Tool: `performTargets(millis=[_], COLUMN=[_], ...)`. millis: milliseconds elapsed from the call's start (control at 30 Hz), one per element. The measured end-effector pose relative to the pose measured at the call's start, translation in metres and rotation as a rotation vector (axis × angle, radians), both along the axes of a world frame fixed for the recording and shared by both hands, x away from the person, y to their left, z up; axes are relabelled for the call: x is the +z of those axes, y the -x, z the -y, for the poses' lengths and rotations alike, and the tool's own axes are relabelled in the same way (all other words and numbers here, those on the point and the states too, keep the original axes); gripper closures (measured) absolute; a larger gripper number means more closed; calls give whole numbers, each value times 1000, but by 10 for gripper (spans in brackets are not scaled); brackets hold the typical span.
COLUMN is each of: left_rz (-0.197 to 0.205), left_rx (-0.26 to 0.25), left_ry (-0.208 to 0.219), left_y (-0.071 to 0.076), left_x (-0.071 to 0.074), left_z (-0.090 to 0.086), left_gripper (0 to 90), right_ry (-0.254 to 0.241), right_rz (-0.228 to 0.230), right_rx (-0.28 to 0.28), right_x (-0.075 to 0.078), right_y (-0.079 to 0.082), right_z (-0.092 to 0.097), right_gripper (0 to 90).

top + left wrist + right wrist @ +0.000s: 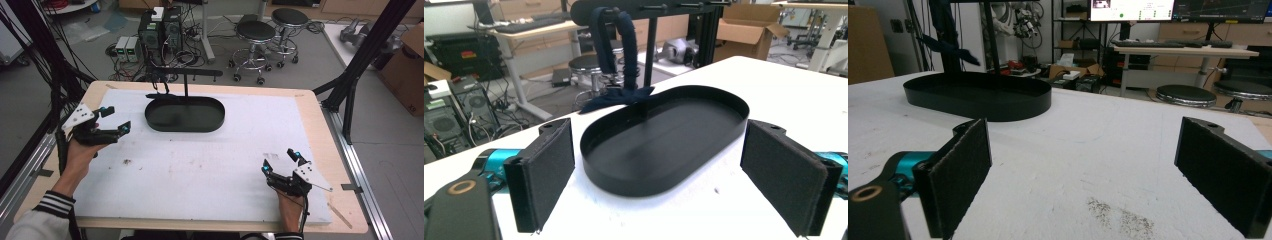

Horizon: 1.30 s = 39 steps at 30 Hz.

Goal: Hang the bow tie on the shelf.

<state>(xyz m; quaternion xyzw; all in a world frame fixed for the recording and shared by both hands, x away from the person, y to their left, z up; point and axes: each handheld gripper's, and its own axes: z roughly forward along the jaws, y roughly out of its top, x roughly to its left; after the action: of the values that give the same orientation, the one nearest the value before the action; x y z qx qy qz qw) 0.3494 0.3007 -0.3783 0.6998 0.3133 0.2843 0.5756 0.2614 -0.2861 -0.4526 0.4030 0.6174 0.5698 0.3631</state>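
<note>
Claws (118,118) (281,159) agape beside black tray (184,114)

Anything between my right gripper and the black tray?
No: the high view shows only bare white table cover between the right gripper and the black tray.

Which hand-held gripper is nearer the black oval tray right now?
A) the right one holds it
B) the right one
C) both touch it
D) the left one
D: the left hand-held gripper sits open just beside the black oval tray, while the right hand-held gripper is at the table's near edge.
</note>
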Motion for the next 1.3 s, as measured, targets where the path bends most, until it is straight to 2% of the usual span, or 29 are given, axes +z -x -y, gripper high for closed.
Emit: performTargets(millis=[167,300,367,433,500,600,767,1300], left_rz=[55,87,84,55,54,65,122,128], left_rx=[-5,9,17,14,21,34,59,50], left_ry=[24,73,78,89,99,101,115,119], left_y=[29,47,53,55,58,60,66,67], left_x=[-23,-44,-53,-61,-67,-70,-75,-76], left_z=[-12,-20,-23,-25,-26,-28,-28,-29], left_gripper=[145,145,145,145,144,143,143,146], right_ry=[0,3,1,3,4,2,-4,-8], right_rz=[-3,2,3,12,11,11,8,20], right_rx=[-3,-7,-8,-11,-11,-12,-12,-12], right_x=[0,0,0,0,0,0,0,-1], right_y=[0,0,0,0,0,0,0,2], right_z=[0,0,0,0,0,0,0,1], right_gripper=[71,71,71,71,71,71,71,71])
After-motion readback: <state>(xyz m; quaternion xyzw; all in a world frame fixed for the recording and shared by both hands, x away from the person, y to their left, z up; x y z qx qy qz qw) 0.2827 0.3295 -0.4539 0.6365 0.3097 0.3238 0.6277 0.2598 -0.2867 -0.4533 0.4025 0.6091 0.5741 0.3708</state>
